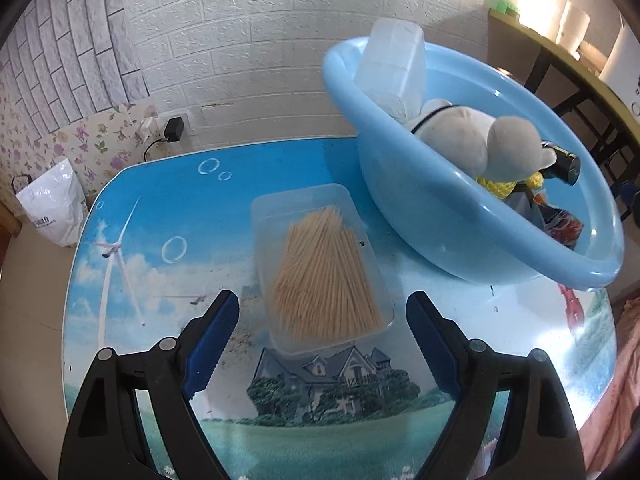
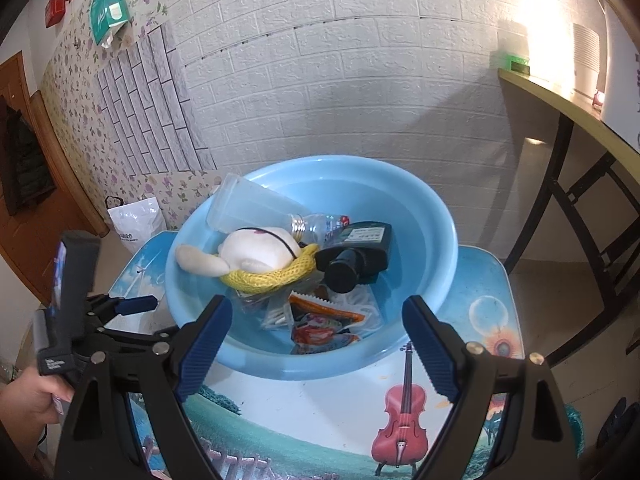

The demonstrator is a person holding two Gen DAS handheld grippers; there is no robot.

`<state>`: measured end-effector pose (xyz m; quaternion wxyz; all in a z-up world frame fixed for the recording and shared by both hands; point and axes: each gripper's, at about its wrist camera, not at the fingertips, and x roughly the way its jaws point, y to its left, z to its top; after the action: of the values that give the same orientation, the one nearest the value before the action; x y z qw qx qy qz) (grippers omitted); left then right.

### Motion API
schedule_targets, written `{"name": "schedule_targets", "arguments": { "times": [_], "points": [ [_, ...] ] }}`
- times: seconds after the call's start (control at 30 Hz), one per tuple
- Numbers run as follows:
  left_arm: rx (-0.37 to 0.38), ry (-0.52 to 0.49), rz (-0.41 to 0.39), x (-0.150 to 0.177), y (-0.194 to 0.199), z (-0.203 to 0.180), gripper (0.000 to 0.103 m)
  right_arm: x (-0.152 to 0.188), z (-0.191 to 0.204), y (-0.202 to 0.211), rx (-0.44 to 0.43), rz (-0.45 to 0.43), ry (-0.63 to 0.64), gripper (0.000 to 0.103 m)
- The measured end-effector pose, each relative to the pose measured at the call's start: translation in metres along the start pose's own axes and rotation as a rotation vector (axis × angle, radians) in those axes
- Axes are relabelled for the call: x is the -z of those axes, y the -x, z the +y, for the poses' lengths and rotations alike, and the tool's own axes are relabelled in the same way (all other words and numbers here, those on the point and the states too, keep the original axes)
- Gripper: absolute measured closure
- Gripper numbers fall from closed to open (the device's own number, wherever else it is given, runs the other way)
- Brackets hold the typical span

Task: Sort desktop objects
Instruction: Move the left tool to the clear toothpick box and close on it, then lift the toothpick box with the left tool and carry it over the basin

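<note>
My left tongs (image 1: 322, 310) are standing wide apart with nothing gripped, pointing steeply down at the clear box of toothpicks (image 1: 322, 270). The near end of the box is sitting between my two blue pads (image 1: 216, 338), but neither pad is touching it, and there is bare table (image 1: 160, 208) on both sides of it. The box is lying flat on the picture-printed tabletop, just beside the blue basin (image 1: 420, 216), whose wall is leaning close over the box's far right corner. To the left the table is running open up to its rounded edge, with a white bag (image 1: 52, 208) sitting on the floor beyond it.

My right tongs (image 2: 318, 334) are released too, holding nothing, with the near rim of the basin (image 2: 264, 364) lying between the fingers and the tips hanging over it. Only this view is looking down into the basin: a white plush toy (image 2: 260, 254) with a yellow knitted band, a clear plastic bottle (image 2: 256, 210), a dark bottle (image 2: 352, 256) and several snack packets (image 2: 324, 320) are piling up toward the near and left side, while the far right part of the bowl is staying bare. It is also showing my other tool at the left edge, with my hand (image 2: 28, 400) on its handle. The toothpick box is showing only in the left view.
</note>
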<state>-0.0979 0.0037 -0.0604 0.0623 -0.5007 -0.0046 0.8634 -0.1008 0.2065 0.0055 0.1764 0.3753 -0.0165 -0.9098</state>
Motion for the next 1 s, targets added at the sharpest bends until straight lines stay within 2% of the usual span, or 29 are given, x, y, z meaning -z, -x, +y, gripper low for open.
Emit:
{"name": "schedule_targets", "arguments": {
  "times": [0.13, 0.23, 0.27, 0.4, 0.5, 0.9, 1.0],
  "points": [
    [0.012, -0.005, 0.013, -0.001, -0.005, -0.004, 0.019, 0.000, -0.006, -0.001, 0.002, 0.010, -0.011, 0.014],
    [-0.005, -0.017, 0.010, 0.000, -0.005, -0.006, 0.035, 0.001, -0.008, -0.002, -0.001, 0.018, -0.016, 0.015],
    [-0.002, -0.014, 0.009, 0.000, -0.005, -0.004, 0.037, 0.002, -0.009, -0.002, -0.005, 0.022, -0.021, 0.015],
    [0.030, 0.013, 0.012, 0.000, -0.005, 0.002, 0.038, 0.003, -0.009, 0.001, 0.002, 0.016, -0.020, 0.014],
    [0.003, 0.006, 0.016, 0.003, -0.002, 0.001, 0.038, 0.004, -0.009, 0.004, 0.004, 0.019, -0.018, 0.014],
    [-0.017, 0.020, 0.014, 0.024, 0.019, -0.006, 0.038, 0.014, -0.018, 0.018, 0.020, 0.043, -0.043, 0.014],
    [-0.022, 0.014, 0.020, 0.029, 0.021, -0.011, 0.038, 0.018, -0.021, 0.021, 0.046, 0.049, -0.039, 0.014]
  ]
}}
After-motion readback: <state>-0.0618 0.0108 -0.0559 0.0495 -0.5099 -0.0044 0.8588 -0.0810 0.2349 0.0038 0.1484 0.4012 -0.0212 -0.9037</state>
